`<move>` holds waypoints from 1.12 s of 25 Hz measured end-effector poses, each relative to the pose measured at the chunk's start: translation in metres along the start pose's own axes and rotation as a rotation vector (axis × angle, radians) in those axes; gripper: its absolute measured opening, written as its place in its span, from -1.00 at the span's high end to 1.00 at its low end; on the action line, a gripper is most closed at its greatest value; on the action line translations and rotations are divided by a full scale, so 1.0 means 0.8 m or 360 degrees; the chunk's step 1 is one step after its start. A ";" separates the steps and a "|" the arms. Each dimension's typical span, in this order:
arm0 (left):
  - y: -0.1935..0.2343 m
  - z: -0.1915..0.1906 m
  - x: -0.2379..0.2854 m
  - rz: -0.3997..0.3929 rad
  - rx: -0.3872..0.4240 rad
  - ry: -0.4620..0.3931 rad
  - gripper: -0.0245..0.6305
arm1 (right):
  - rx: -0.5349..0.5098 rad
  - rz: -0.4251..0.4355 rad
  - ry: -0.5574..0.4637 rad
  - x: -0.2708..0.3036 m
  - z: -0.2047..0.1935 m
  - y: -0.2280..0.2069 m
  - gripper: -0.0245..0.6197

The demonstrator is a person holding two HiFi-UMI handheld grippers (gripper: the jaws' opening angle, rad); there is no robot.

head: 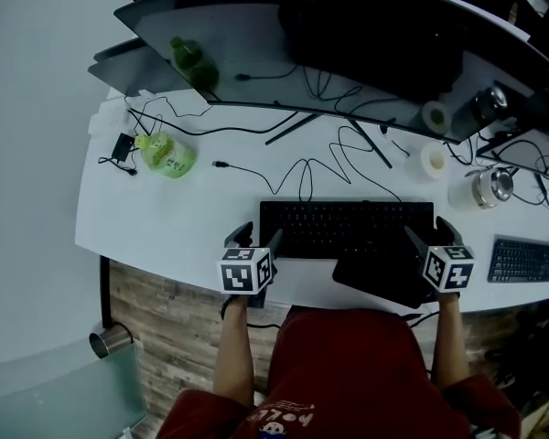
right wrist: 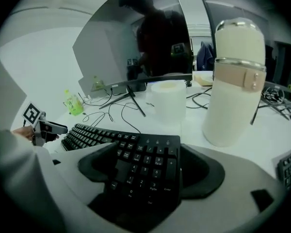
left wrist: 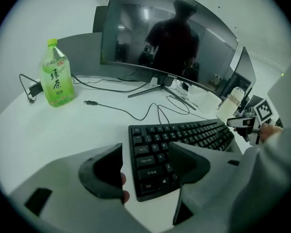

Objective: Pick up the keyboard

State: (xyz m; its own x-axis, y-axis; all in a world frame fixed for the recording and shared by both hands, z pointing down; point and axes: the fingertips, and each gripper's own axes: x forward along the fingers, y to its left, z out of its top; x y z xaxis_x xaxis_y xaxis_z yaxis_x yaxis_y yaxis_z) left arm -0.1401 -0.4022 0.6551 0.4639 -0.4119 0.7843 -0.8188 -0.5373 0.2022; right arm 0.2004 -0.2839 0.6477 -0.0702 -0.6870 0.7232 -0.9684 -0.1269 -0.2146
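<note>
Straddling the two short ends of the keyboard [head: 346,227], both grippers are held with their fingers spread and nothing clamped. The keyboard lies flat on the white bench [head: 183,208], near its front edge, with its cable [head: 302,167] trailing back toward the curved monitor [head: 348,35].

In the left gripper view, the left gripper [left wrist: 148,171] is seen with one finger just outside the keyboard's left edge and the other over the keys. In the right gripper view, the number-pad end is framed by the right gripper [right wrist: 145,174] in the same way. No pad can be seen pressing on the casing.

This symmetric placement is judged to be chosen so that the long, light board can be lifted level, without tipping. A dark mat [head: 375,277] is partly covered by the keyboard's right half, so the right fingers will probably need to close on the casing alone.

A green bottle [head: 167,154] is left well apart at the far left and is not judged to be in the way. The cable has slack, which should allow a modest lift.
</note>
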 end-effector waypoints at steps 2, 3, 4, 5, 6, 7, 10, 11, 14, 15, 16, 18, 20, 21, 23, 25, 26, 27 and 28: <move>0.001 -0.005 0.005 -0.0024 -0.0008 0.0041 0.06 | 0.0014 -0.0002 0.0052 0.004 -0.008 -0.002 -0.25; 0.002 -0.008 0.008 -0.0038 -0.0013 0.0061 0.06 | 0.0025 -0.0003 0.0073 0.005 -0.011 -0.004 -0.26; 0.002 -0.010 0.012 -0.0054 -0.0018 0.0081 0.06 | 0.0037 -0.0001 0.0090 0.007 -0.013 -0.005 -0.27; 0.002 -0.011 0.014 -0.0069 -0.0024 0.0098 0.05 | 0.0051 0.0002 0.0105 0.009 -0.016 -0.006 -0.27; 0.002 -0.013 0.016 -0.0082 -0.0030 0.0112 0.05 | 0.0062 0.0003 0.0121 0.011 -0.019 -0.007 -0.28; 0.002 -0.015 0.017 -0.0093 -0.0036 0.0125 0.05 | 0.0072 0.0006 0.0140 0.013 -0.022 -0.007 -0.29; 0.003 -0.019 0.022 -0.0128 -0.0066 0.0162 0.05 | 0.0091 0.0007 0.0195 0.018 -0.031 -0.008 -0.30; 0.003 -0.019 0.024 -0.0139 -0.0075 0.0173 0.04 | 0.0096 -0.0003 0.0206 0.019 -0.032 -0.010 -0.31; 0.005 -0.019 0.029 -0.0168 -0.0096 0.0201 0.01 | 0.0123 -0.0016 0.0253 0.024 -0.040 -0.016 -0.32; 0.005 -0.020 0.030 -0.0180 -0.0106 0.0211 0.01 | 0.0136 -0.0007 0.0271 0.026 -0.044 -0.017 -0.33; 0.005 -0.021 0.031 -0.0192 -0.0115 0.0220 0.01 | 0.0145 0.0002 0.0283 0.027 -0.046 -0.017 -0.33; 0.004 -0.022 0.031 -0.0214 -0.0114 0.0244 0.01 | 0.0152 0.0016 0.0296 0.028 -0.047 -0.016 -0.33; 0.002 -0.022 0.032 -0.0233 -0.0091 0.0278 0.01 | 0.0140 0.0028 0.0313 0.028 -0.047 -0.013 -0.33; 0.001 -0.021 0.032 -0.0239 -0.0077 0.0295 0.01 | 0.0128 0.0032 0.0328 0.029 -0.047 -0.011 -0.33; -0.002 -0.020 0.033 -0.0233 -0.0059 0.0304 0.06 | 0.0118 0.0039 0.0361 0.030 -0.046 -0.011 -0.33; -0.003 -0.019 0.033 -0.0221 -0.0066 0.0290 0.06 | 0.0122 0.0040 0.0383 0.030 -0.046 -0.012 -0.33; -0.002 -0.019 0.033 -0.0213 -0.0070 0.0284 0.06 | 0.0125 0.0038 0.0386 0.030 -0.046 -0.013 -0.33; -0.002 -0.020 0.033 -0.0200 -0.0071 0.0281 0.07 | 0.0126 0.0034 0.0384 0.030 -0.047 -0.012 -0.33; -0.001 -0.020 0.033 -0.0188 -0.0071 0.0278 0.07 | 0.0127 0.0030 0.0380 0.031 -0.046 -0.012 -0.33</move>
State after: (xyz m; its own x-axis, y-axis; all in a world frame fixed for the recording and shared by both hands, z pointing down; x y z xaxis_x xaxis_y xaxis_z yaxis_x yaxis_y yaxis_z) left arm -0.1326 -0.4009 0.6846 0.4949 -0.2124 0.8426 -0.7783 -0.5395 0.3212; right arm 0.1992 -0.2729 0.6919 -0.1518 -0.5024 0.8512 -0.9451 -0.1784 -0.2739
